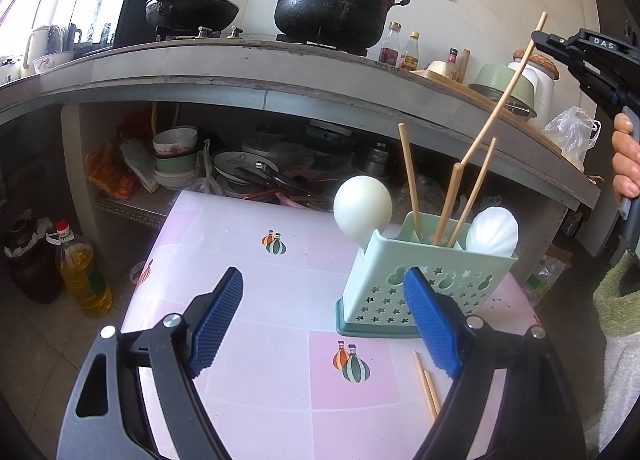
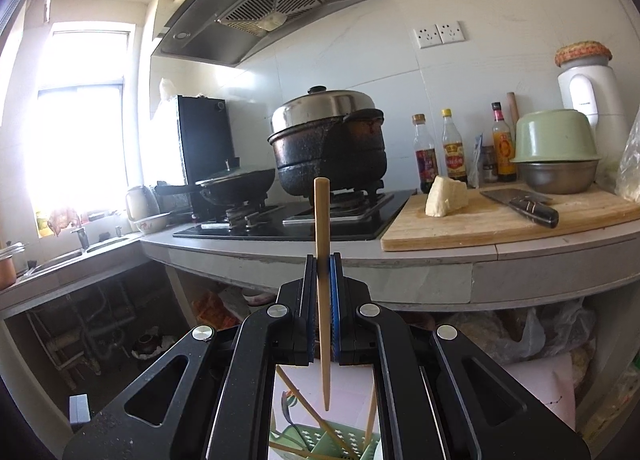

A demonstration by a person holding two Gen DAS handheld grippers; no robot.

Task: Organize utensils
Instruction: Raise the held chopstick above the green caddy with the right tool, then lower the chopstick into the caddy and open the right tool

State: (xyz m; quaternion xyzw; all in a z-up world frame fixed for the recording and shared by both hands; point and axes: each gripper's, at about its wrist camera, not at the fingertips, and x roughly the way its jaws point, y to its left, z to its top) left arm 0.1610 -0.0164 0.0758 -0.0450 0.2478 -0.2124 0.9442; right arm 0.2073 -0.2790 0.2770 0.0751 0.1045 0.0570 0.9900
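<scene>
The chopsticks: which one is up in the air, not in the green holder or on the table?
The chopstick pinched in the right gripper. It hangs slanted above the green holder, tip pointing down.

Pale green utensil caddy (image 1: 420, 284) with star-shaped cut-outs stood upright on a pink and white checked tablecloth (image 1: 256, 260). Held three wooden chopsticks (image 1: 411, 180) leaning at angles in its middle compartment, a round white ladle (image 1: 362, 206) at left, a shell-shaped white spoon (image 1: 494, 230) at right. One long chopstick (image 1: 506, 88) hung tilted above, gripped near its top. Two more chopsticks (image 1: 427, 390) lay flat at near right.
</scene>
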